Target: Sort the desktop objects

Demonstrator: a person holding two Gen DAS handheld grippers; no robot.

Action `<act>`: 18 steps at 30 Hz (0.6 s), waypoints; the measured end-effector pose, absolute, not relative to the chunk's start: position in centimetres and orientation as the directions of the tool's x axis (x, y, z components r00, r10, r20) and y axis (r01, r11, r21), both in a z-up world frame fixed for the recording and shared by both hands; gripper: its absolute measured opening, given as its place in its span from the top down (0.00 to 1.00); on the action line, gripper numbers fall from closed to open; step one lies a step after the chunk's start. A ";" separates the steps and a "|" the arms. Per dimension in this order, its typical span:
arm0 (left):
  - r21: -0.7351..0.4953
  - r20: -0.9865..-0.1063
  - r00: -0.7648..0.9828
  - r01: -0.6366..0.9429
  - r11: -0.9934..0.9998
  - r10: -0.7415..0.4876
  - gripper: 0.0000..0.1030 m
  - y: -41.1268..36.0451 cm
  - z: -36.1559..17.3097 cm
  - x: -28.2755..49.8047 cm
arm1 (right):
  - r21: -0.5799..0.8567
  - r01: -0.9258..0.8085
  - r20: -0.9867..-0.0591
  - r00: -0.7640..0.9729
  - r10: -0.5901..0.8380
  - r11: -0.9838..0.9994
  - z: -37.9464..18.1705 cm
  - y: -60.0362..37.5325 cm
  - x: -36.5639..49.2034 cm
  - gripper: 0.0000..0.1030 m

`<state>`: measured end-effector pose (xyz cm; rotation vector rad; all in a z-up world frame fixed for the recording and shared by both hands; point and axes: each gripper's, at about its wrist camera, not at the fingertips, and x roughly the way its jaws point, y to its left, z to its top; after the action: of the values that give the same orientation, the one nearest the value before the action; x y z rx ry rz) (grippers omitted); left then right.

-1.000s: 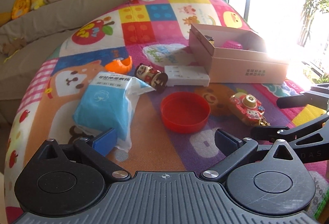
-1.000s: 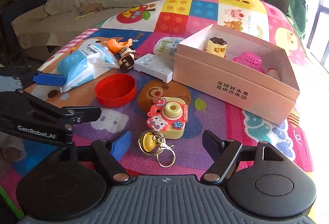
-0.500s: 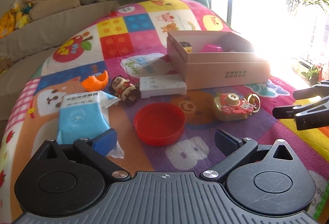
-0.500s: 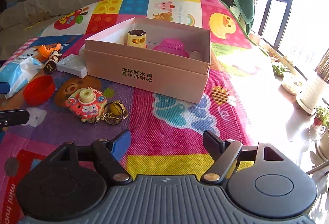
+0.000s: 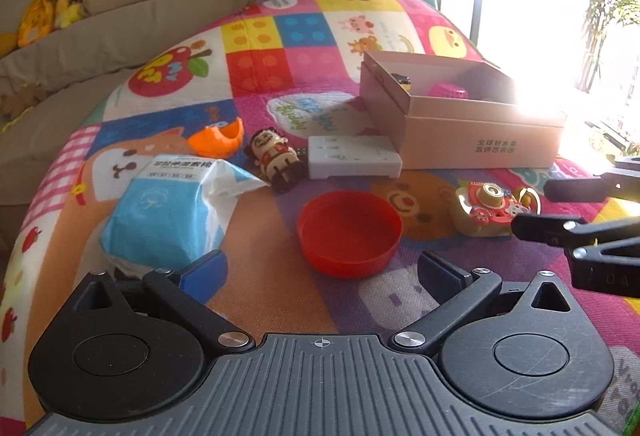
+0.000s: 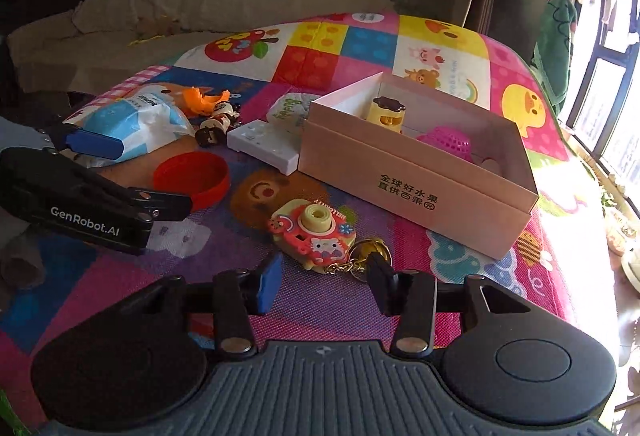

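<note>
The right gripper [image 6: 323, 283] is near the toy camera [image 6: 314, 238], and its jaws are closing. The camera sits just ahead of the fingertips, between their lines, but the pads do not press on it. Its gold keychain [image 6: 370, 252] lies against the right finger. The left gripper [image 5: 320, 268] hangs with its jaws wide apart and holds nothing; the red lid [image 5: 349, 234] lies on the mat [image 5: 260, 308] just in front of it. The wipes pack [image 5: 168, 211] is at its left finger. The cardboard box [image 6: 416, 191] (already holding a yellow item and a pink one) stands behind the camera.
</note>
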<state>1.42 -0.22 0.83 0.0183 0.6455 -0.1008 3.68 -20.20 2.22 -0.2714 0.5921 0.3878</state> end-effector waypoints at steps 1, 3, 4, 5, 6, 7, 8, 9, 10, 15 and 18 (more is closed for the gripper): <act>-0.021 -0.597 0.797 0.104 0.994 -0.096 0.00 -0.2 0.8 1.1 | -0.089 -0.401 -0.588 0.760 0.277 0.912 2.7 -20.9 4.7 0.55; -0.016 -0.577 0.811 0.106 0.994 -0.096 0.00 -0.4 0.9 0.7 | -0.018 -0.337 -0.604 0.754 0.259 0.941 3.0 -22.2 7.0 0.55; -0.013 -0.577 0.811 0.109 0.994 -0.096 0.00 -0.5 0.9 0.8 | -0.009 -0.312 -0.611 0.754 0.242 0.950 2.9 -22.6 7.9 0.55; -0.013 -0.585 0.805 0.112 0.994 -0.098 0.00 -0.6 0.9 0.9 | -0.010 -0.283 -0.625 0.751 0.215 0.959 2.5 -23.0 9.1 0.55; -0.015 -0.589 0.802 0.112 0.994 -0.099 0.00 -0.6 0.8 1.0 | -0.018 -0.271 -0.638 0.744 0.198 0.962 2.1 -23.1 9.8 0.55; -0.019 -0.589 0.802 0.110 0.994 -0.100 0.00 -0.6 0.8 1.0 | -0.028 -0.266 -0.650 0.737 0.185 0.964 1.7 -23.2 10.3 0.55; -0.025 -0.587 0.804 0.107 0.994 -0.101 0.00 -0.4 0.8 1.0 | -0.043 -0.262 -0.657 0.735 0.170 0.964 1.3 -23.3 10.4 0.55; -0.029 -0.586 0.804 0.105 0.994 -0.102 0.00 -0.4 0.8 1.0 | -0.054 -0.267 -0.663 0.730 0.165 0.962 1.1 -23.4 10.3 0.55; -0.036 -0.585 0.804 0.103 0.994 -0.104 0.00 -0.3 0.8 1.0 | -0.062 -0.271 -0.664 0.730 0.163 0.961 1.1 -23.6 9.9 0.55; -0.063 -0.597 0.794 0.096 0.993 -0.115 0.00 0.1 0.7 1.3 | -0.108 -0.328 -0.681 0.712 0.171 0.939 1.4 -24.7 6.4 0.51; -0.084 -0.604 0.788 0.089 0.992 -0.122 0.00 0.3 0.6 1.4 | -0.097 -0.344 -0.664 0.721 0.197 0.934 2.2 -24.9 4.4 0.47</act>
<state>1.41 0.32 0.56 -0.0518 0.6539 -0.1139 4.44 -24.89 2.19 -0.2207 0.7049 0.3016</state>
